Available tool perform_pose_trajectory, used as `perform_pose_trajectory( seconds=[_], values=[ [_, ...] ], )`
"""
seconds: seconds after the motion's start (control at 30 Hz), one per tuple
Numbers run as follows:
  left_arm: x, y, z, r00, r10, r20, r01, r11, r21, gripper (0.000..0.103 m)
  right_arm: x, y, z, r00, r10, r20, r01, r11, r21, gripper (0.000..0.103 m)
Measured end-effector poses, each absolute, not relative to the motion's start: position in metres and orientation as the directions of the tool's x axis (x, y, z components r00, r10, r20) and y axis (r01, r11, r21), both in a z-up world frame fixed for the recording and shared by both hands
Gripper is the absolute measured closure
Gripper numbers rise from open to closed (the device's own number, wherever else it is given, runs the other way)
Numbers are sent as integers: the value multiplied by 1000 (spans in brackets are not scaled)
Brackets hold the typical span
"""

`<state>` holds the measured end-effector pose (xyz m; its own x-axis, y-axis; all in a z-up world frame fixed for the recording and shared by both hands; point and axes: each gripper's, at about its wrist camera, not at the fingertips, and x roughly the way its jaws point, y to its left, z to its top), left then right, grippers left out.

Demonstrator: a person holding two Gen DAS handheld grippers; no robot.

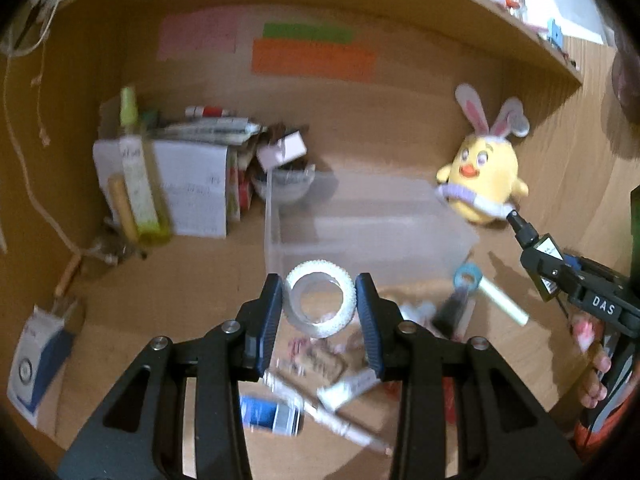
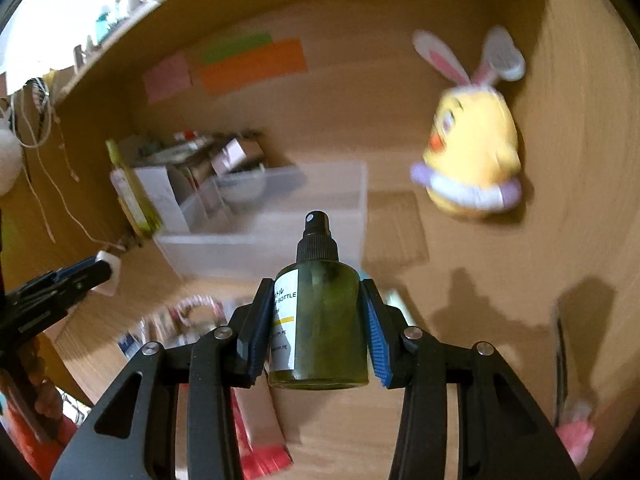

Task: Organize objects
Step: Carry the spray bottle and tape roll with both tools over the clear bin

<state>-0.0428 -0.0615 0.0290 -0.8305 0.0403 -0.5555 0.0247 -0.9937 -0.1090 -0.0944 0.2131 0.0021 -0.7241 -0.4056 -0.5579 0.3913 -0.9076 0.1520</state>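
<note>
My left gripper (image 1: 320, 300) is shut on a white roll of tape (image 1: 320, 304) and holds it above the desk, just in front of a clear plastic box (image 1: 372, 232). My right gripper (image 2: 318, 316) is shut on a dark green spray bottle (image 2: 320, 320) with a black pump top, upright, in front of the same clear box (image 2: 280, 220). The right gripper with the bottle also shows in the left wrist view (image 1: 536, 248) at the right. The left gripper shows in the right wrist view (image 2: 96, 276) at the left, with the tape in it.
A yellow chick plush with rabbit ears (image 1: 480, 168) stands at the back right. A tall yellow-green bottle (image 1: 136, 176), papers (image 1: 192, 188) and a bowl (image 1: 284, 184) crowd the back left. Pens, cards and small packets (image 1: 320, 368) litter the desk front. A shelf (image 1: 480, 20) hangs overhead.
</note>
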Motion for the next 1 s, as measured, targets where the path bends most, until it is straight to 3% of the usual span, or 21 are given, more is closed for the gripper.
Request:
perform_pose_trajectory(
  seconds=[0.2,0.4,1.0],
  values=[
    [-80,-66,45,-831,60,-553,8,-993,-119,66,-114,188,32,-767,-412,-492,416,-903,107,65],
    [-125,-70,49,-804,68,-591,6,-992,-122,66,-155,168,46,-745,-442,-500,440,-888,131,65],
    [-233,-61,-16,-586,113,-803,-46,-993,-106,66,-251,108,-18,-551,-365,-750,480,-874,72,65]
  ],
)
